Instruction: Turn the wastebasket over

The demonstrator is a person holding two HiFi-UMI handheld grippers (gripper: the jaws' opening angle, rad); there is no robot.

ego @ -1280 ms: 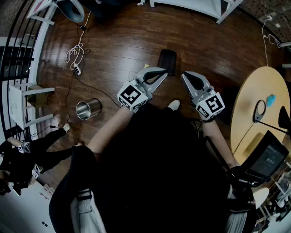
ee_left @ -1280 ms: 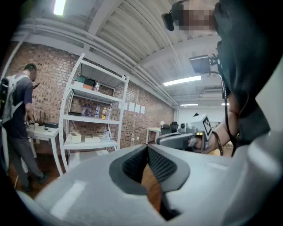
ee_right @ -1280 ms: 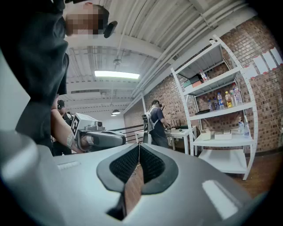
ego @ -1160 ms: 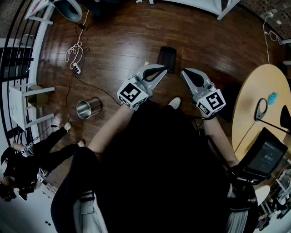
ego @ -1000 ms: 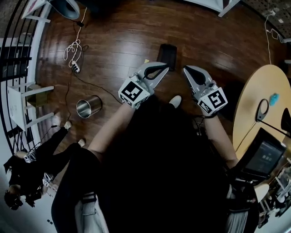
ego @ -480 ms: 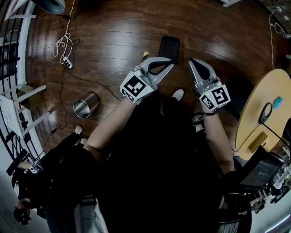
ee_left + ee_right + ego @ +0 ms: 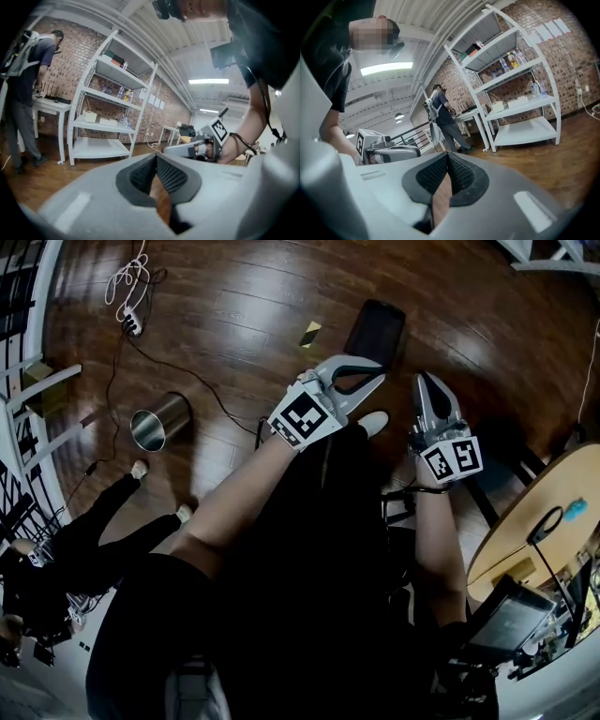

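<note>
Head view is showing left tongs (image 7: 377, 367) and right tongs (image 7: 425, 381) both pinched together on nothing, pointing toward the black wastebasket (image 7: 375, 327) on the floor (image 7: 234, 315) just ahead, probably readying to tip it.

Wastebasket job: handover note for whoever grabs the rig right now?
Left gripper: shut, empty.
Right gripper: shut, empty.
Black wastebasket: on the wood floor just ahead of both grippers, neither touching it. A metal bin stands off to the left, also untouched.
Done: nothing yet.
Left: open the jaws, grip the wastebasket, turn it over.
</note>
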